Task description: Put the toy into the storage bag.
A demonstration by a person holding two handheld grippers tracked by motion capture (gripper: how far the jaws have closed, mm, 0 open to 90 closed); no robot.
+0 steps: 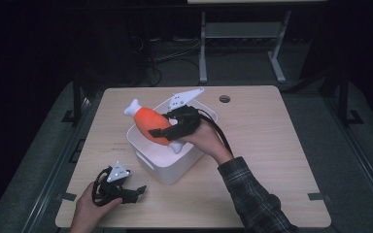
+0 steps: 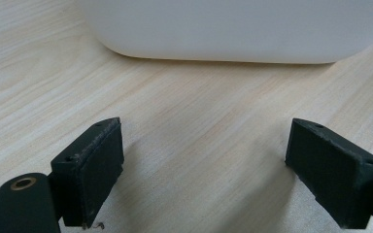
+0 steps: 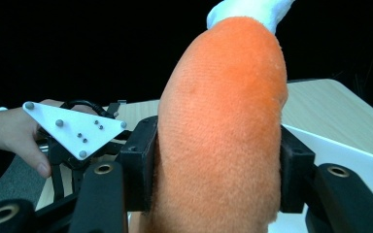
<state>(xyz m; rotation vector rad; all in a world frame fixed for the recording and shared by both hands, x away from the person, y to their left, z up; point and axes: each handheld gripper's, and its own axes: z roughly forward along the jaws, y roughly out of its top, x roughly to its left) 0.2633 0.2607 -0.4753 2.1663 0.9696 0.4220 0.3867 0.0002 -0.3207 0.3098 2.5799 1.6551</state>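
One plush toy (image 1: 151, 124), one white bin (image 1: 167, 167), two tools.

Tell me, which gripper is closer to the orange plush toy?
Right. The right gripper is clamped around the orange plush toy above the white bin; the left gripper rests open on the table, near the bin's front.

A light wooden table (image 1: 272, 145) with a small round hole (image 1: 225, 99) stands on a dark grey floor (image 1: 349, 160). Behind it are grey metal legs (image 1: 203, 48) of another table. The room is dark.

Table (image 1: 272, 145) lit from above; surroundings dark; soft shadows
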